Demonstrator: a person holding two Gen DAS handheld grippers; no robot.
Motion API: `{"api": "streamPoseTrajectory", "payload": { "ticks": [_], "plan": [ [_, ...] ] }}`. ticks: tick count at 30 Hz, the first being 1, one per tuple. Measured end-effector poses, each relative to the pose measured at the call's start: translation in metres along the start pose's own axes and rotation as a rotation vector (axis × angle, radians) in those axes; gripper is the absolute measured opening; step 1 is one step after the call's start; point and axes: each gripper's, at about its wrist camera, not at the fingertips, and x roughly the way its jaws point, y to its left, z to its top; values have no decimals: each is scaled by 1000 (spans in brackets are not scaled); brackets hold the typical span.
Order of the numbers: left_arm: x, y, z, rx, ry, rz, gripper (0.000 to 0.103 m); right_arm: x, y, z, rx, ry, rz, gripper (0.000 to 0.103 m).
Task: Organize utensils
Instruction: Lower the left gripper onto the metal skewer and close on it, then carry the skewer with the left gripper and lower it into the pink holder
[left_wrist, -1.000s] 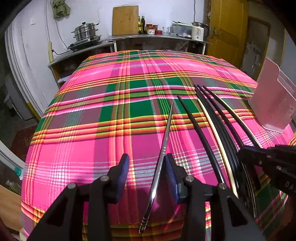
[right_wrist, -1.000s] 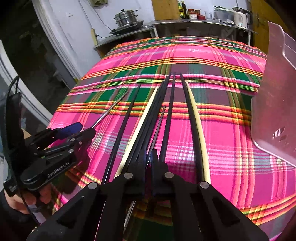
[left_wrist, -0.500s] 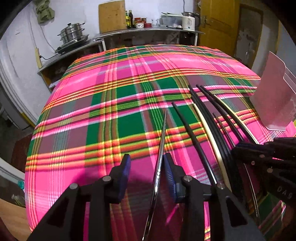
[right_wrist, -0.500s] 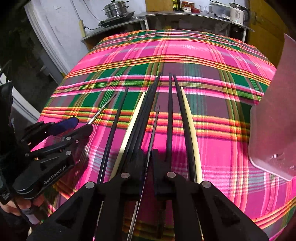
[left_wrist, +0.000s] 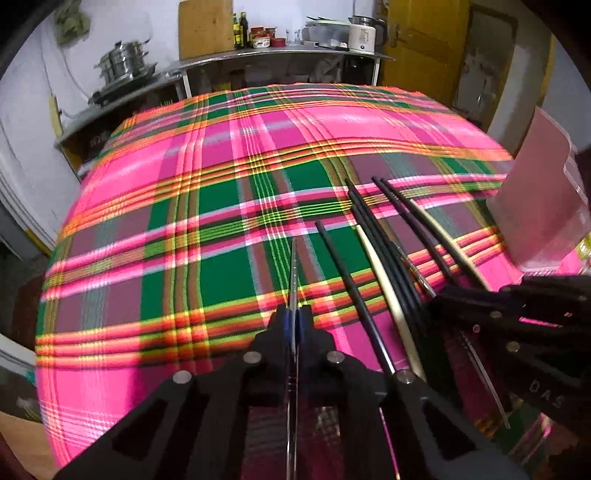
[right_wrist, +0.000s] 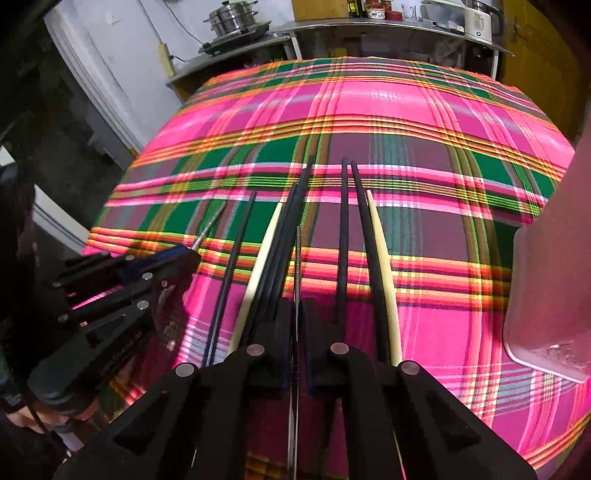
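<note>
We see a row of chopsticks lying side by side on a pink and green plaid tablecloth (left_wrist: 207, 206), all running lengthwise away from us: several black chopsticks (right_wrist: 345, 236), two cream chopsticks (right_wrist: 382, 266) among them, and two thin metal chopsticks. Our left gripper (left_wrist: 294, 323) has just been closing, and its blue pads now pinch one metal chopstick (left_wrist: 293, 266), which stands at the left end of the row, a little apart from the nearest black one; its tip points away across a green square of the cloth. Our right gripper (right_wrist: 297, 321) has also just been closing, its jaws standing narrow around the second metal chopstick (right_wrist: 297, 258), which lies in the middle of the row between a bundle of black sticks and a further black pair; the pads look to be pressing on it. The two grippers sit near one another, the left just beside the row's left edge. To the right of the row stands a translucent plastic holder (right_wrist: 546, 288), resting on the cloth, apart from the sticks. Beyond the table, a metal counter (left_wrist: 280, 59) carries stacked steel pots (left_wrist: 122, 62), a wooden cutting board (left_wrist: 205, 26), bottles and a white kettle (left_wrist: 364, 33), with a yellow door (left_wrist: 424, 44) at the right.
</note>
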Motion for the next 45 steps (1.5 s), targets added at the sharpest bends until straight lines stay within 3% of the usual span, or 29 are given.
{"api": "streamPoseTrajectory", "payload": {
  "ticks": [9,16,25,31,37,45],
  "plan": [
    [-58,-2,-2,-28,-101,-44,6,-45,-5,-8,-2,-102,83,5],
    [-115,-12,0,-30,-189,-83,6,-93,-1,-17,-15,-196,105,5],
    [-159,-27,-5,-44,-251,-126,6,-142,-8,-34,3,-294,114,5],
    [-173,-37,-10,-73,-264,-168,6,-165,-15,-44,13,-338,111,5],
    [-160,-51,-15,-101,-231,-228,6,-178,-32,-58,42,-357,101,5],
    [-151,-93,-9,-63,-219,-286,6,-196,-62,-70,105,-383,71,5]
  ]
}}
